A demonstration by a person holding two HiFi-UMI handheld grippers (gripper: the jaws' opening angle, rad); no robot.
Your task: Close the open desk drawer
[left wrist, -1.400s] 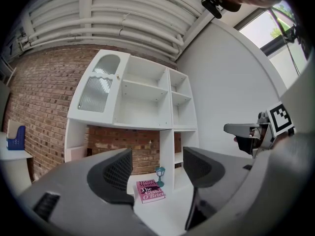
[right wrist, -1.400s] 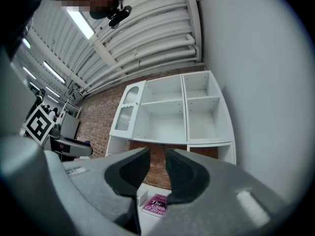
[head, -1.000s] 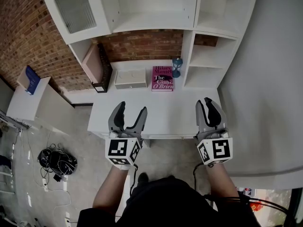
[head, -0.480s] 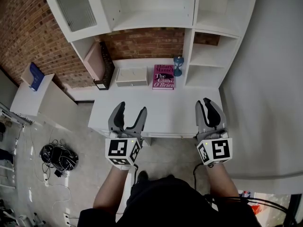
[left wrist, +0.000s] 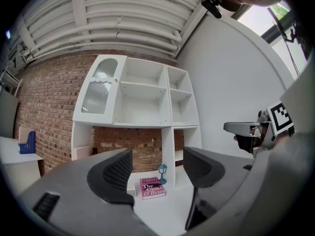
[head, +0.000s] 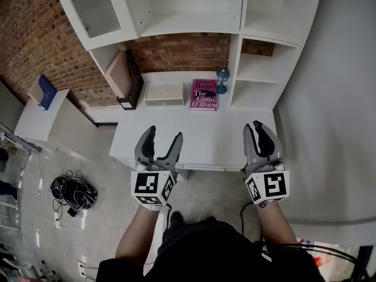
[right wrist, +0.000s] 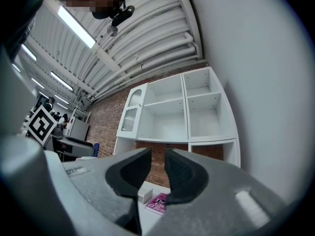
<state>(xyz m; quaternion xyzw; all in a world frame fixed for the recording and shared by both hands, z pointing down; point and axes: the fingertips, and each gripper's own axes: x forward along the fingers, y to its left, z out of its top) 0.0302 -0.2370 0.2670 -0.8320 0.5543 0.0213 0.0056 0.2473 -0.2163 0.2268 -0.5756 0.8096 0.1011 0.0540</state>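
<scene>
Shelf unit: white, stands on the back of the counter. Open compartments, with a glazed door at the counter's left end.

Counter: white top. Brick wall behind it, white wall along its right end.

Drawer: narrow white band under the counter's front edge. From above I cannot tell how far it stands out from the counter.

Left tool: over the counter's front edge, left part, pointing toward the counter's back. Jaws wide apart, nothing held. In the left gripper view only the counter's far end shows through the gap.

Right tool: over the counter's front right corner. Jaws nearly together, with a narrow slit between the pads and nothing in it.

Flat pink-and-black item: leans at the counter's back left corner. Kind not clear.

Book: pink cover, lies flat at the counter's back centre.

Box: white, low, at the counter's back, left of centre.

Ornament: teal, hourglass-shaped, upright at the counter's back, right of centre.
</scene>
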